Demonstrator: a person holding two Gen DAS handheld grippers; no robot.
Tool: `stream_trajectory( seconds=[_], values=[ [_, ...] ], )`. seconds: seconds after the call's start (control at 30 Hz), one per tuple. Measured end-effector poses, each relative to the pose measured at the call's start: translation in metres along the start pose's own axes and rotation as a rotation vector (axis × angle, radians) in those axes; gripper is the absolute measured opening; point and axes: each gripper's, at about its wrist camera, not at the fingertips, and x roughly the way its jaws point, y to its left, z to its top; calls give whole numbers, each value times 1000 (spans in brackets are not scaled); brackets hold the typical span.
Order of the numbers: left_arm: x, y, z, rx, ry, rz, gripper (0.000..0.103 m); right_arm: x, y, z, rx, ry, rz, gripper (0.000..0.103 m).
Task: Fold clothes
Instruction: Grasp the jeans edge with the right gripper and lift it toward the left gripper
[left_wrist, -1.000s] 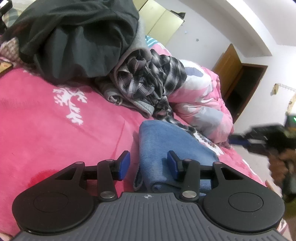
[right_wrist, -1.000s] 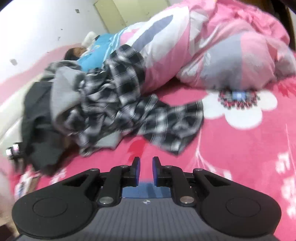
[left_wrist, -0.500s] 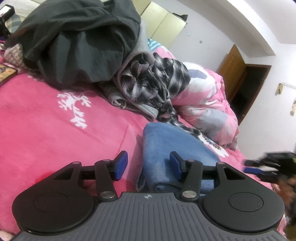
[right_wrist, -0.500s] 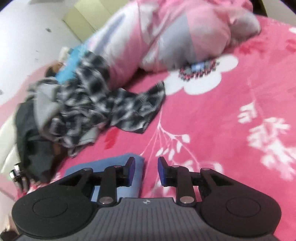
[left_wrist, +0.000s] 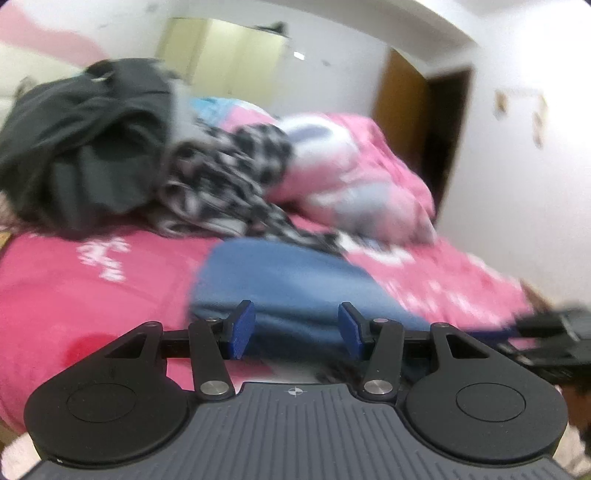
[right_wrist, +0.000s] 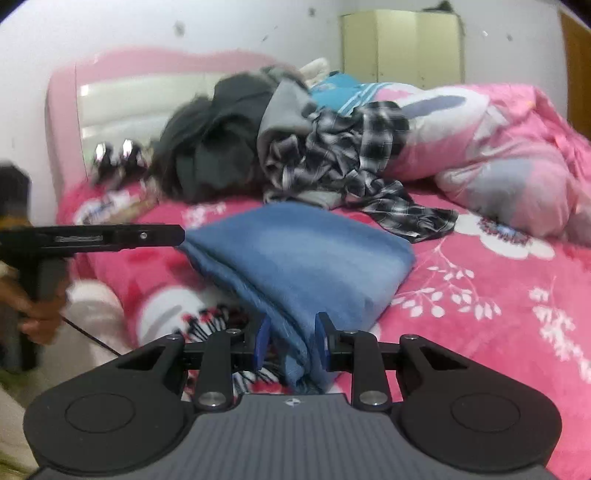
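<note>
Our left gripper (left_wrist: 291, 328): jaws apart, pads free, nothing gripped. Our right gripper (right_wrist: 291, 341): jaws narrower, a fold between them, grip uncertain. Left hand (right_wrist: 38, 314) grasps its handle.

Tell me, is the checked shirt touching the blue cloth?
Touching. The right wrist view shows the checked shirt lying against the far edge of the blue cloth, with no gap between them.

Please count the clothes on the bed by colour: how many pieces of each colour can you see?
Blue folded garment: 1
Black-and-white plaid shirt: 1
Grey garment: 1
Dark charcoal garment: 1
Turquoise striped garment: 1
Total: 5
</note>
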Motion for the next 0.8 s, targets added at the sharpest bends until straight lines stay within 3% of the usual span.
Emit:
stream_trajectory(
  seconds=[0.2, 0.33, 0.43, 0.63, 0.8],
  values=[
    [16, -37, -20, 90, 77, -78, 50, 12, 25, -6, -218, 53, -111, 26],
    [25, -51, -26, 149, 106, -108, 50, 20, 28, -6, -255, 63, -159, 18],
    [29, -61, -26, 208, 103, -112, 50, 12, 12, 0, -80, 18, -119, 12],
    [28, -81, -31, 318, 67, -143, 50, 8, -54, 3, 444, -10, 92, 11],
    [31, -90, -31, 323, 21, -167, 50, 10, -69, -3, 565, -13, 153, 11]
  ],
)
